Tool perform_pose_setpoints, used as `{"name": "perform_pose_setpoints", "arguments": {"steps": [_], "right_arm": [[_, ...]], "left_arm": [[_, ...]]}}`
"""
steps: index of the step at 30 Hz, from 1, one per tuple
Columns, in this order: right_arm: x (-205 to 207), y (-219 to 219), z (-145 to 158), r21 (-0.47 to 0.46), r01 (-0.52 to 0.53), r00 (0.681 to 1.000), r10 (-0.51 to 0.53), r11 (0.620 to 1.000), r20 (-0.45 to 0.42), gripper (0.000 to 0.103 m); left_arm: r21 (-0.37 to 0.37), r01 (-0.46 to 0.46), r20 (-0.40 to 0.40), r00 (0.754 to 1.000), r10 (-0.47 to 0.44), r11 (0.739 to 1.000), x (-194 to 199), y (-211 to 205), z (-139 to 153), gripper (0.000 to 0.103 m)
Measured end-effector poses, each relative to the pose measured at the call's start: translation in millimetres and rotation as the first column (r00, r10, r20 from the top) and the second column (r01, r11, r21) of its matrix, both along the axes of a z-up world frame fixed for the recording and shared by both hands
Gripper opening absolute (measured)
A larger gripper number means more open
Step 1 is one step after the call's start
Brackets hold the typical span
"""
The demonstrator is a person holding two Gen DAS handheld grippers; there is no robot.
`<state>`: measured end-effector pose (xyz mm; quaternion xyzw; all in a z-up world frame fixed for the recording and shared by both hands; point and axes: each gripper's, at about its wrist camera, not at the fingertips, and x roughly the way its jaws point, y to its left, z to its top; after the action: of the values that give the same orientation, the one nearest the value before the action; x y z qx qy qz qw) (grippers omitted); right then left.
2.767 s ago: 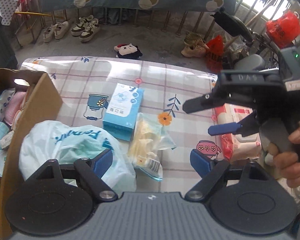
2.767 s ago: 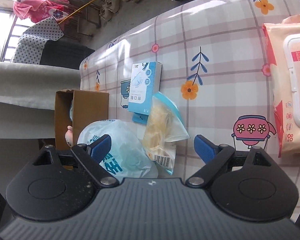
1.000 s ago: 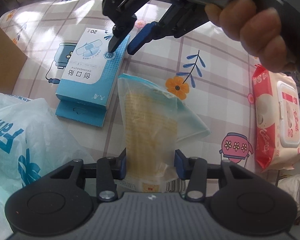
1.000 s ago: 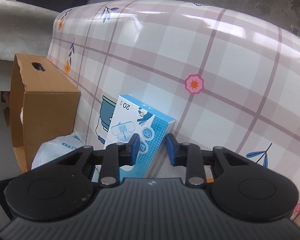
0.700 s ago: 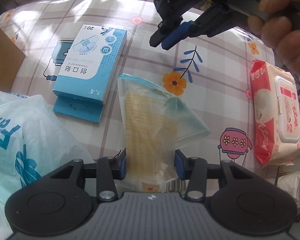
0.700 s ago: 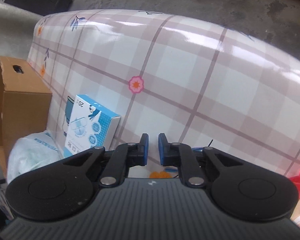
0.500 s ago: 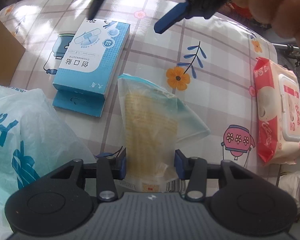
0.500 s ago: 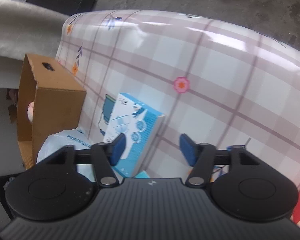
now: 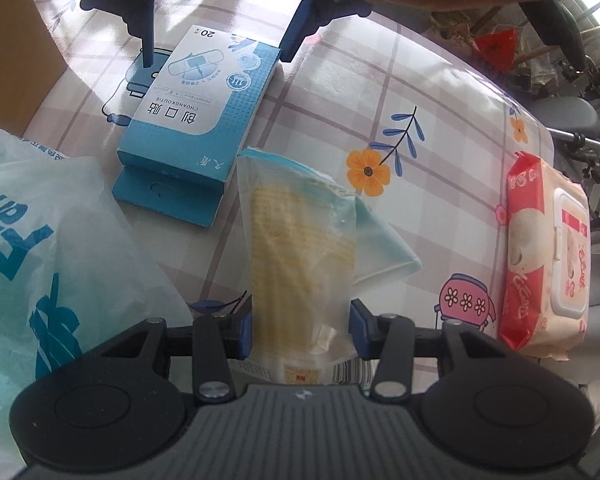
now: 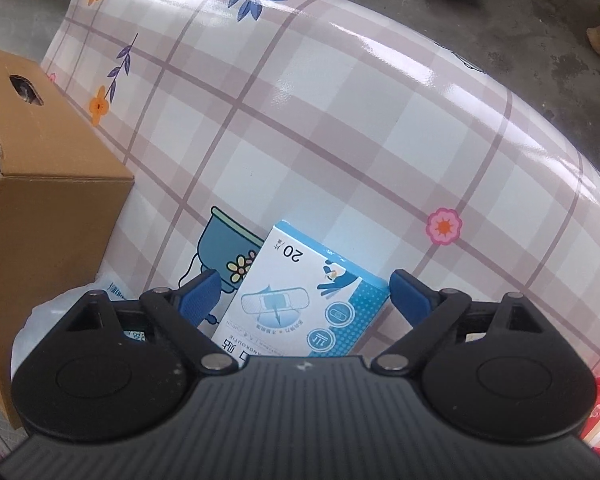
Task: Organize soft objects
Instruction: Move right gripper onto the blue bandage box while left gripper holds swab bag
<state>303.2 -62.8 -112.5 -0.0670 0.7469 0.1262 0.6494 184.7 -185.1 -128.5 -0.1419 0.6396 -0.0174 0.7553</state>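
Straddling blue CHUANGKOUTIE "20" box [image 10: 300,300], right gripper [image 10: 304,288] jaws just widened

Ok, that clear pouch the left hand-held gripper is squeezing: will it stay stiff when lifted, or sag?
The pouch will probably sag: its film looks thin and creased, and one corner is folded aside. The yellow contents look like a flat soft pad, so it is likely light. The glossy film may slip, as the left hand-held gripper pinches only its lower end.
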Motion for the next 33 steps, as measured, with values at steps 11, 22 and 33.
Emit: {"name": "perform_pose_setpoints", "arguments": {"steps": [11, 22, 33], "right_arm": [[-18.1, 11.2, -10.7, -0.088, -0.107, 0.99, 0.115, 0.99, 0.083, 0.091], [-11.8, -59.8, -1.6, -0.123, -0.097, 0.98, 0.117, 0.988, 0.161, 0.092], [-24.0, -133.9, 34.2, 0.072, -0.069, 0.98, 0.054, 0.995, 0.194, 0.092]], "left_arm": [[-0.03, -0.007, -0.01, 1.0, 0.007, 1.0, -7.9, 2.7, 1.0, 0.047], [-0.013, 0.027, -0.01, 1.0, -0.028, 1.0, -12.0, -10.0, -0.4, 0.047], [0.013, 0.051, -0.004, 0.999, -0.051, 0.999, -10.1, -18.1, -2.1, 0.047]]}}
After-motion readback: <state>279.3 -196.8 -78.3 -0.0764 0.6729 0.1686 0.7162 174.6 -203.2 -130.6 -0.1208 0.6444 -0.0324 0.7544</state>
